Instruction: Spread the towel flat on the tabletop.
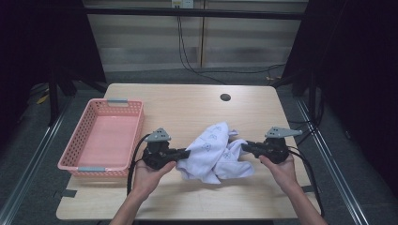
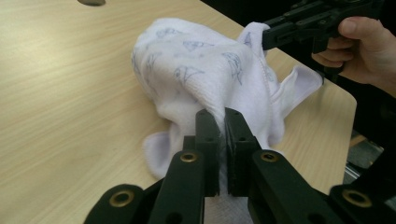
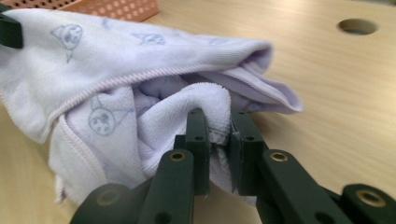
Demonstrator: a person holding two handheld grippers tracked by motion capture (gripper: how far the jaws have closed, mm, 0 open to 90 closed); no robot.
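A: Left gripper [image 1: 187, 153] status?

B: Clenched on the towel [image 1: 213, 152]. In the left gripper view its jaws are pinched nearly together with a ridge of white terry between them [image 2: 222, 122]. Left hand [image 1: 149, 172] wraps the body from below.

A: Right gripper [image 1: 245, 147]?

B: Also grasping the towel. In the right gripper view a rolled fold sits between its jaws [image 3: 218, 122], the gap narrow and cloth pressed on both pads. Right hand [image 1: 278, 168] holds it from behind.

A: Where's the towel?

B: Bunched in a loose heap on the table [image 1: 187, 108], right of centre, towards the near edge, held between the two grippers. White with faint blue printed figures, stitched hem visible. One end is lifted into a hump; the rest drapes onto the wood.

A: Anything else on the surface?

B: Pink mesh basket [image 1: 136, 133] along the left edge, apart from the towel, with grey handles on its far and near rims. Round cable hole [image 1: 225, 97] near the far edge, well apart from the cloth.

A: Grippers touching each other?

B: No, the towel is between them. Cables trail off each one towards the near edge.
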